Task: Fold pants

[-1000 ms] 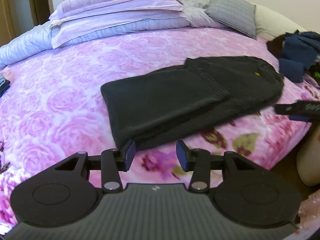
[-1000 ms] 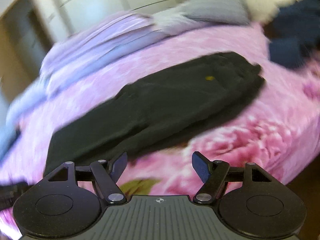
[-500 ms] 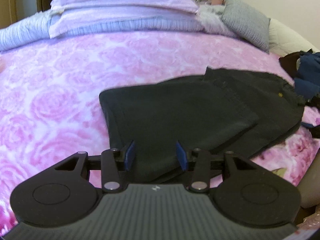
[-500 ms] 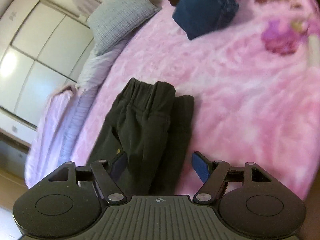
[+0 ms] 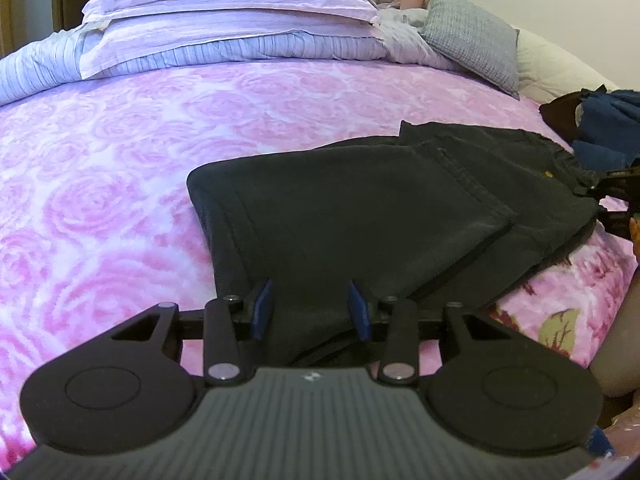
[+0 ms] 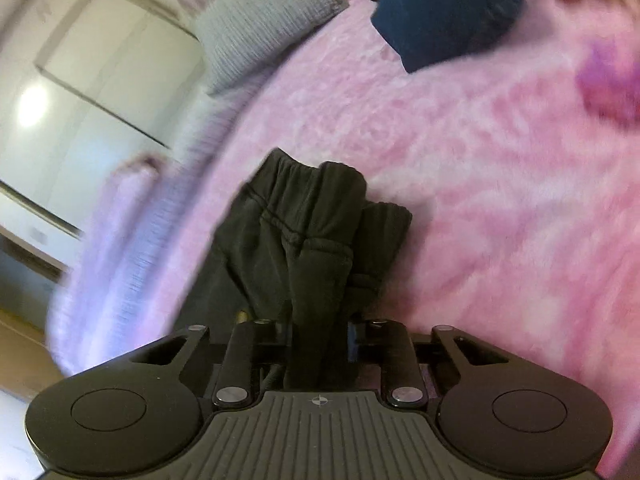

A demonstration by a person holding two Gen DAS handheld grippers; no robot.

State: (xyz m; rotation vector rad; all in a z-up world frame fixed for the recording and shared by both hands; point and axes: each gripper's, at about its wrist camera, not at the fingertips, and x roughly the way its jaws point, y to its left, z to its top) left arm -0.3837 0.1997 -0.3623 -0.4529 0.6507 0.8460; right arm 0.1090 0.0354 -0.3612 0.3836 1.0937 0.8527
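Black folded pants (image 5: 360, 216): matt cotton-like cloth, faintly napped, stitched seams, ribbed elastic waistband. Pink rose-print bed cover (image 5: 120, 184): soft fleecy plush. Grey square pillow (image 5: 468, 40): coarse woven cloth. Black gripper bodies (image 5: 312, 412): matt ribbed plastic with shiny metal rivets.

Illumination is soft, diffuse and moderate in both views. The left wrist view is sharp at centre; the pink bedspread (image 5: 120, 184) shows clear pattern detail, and the black pants (image 5: 360, 216) render dark with low texture contrast. Fisheye distortion curves the bed edge, and the corners vignette to black. The right wrist view is motion-blurred, strongest toward the edges. A round glare spot reflects on the white wardrobe door (image 6: 80, 80). A soft shadow lies just beside the waistband.
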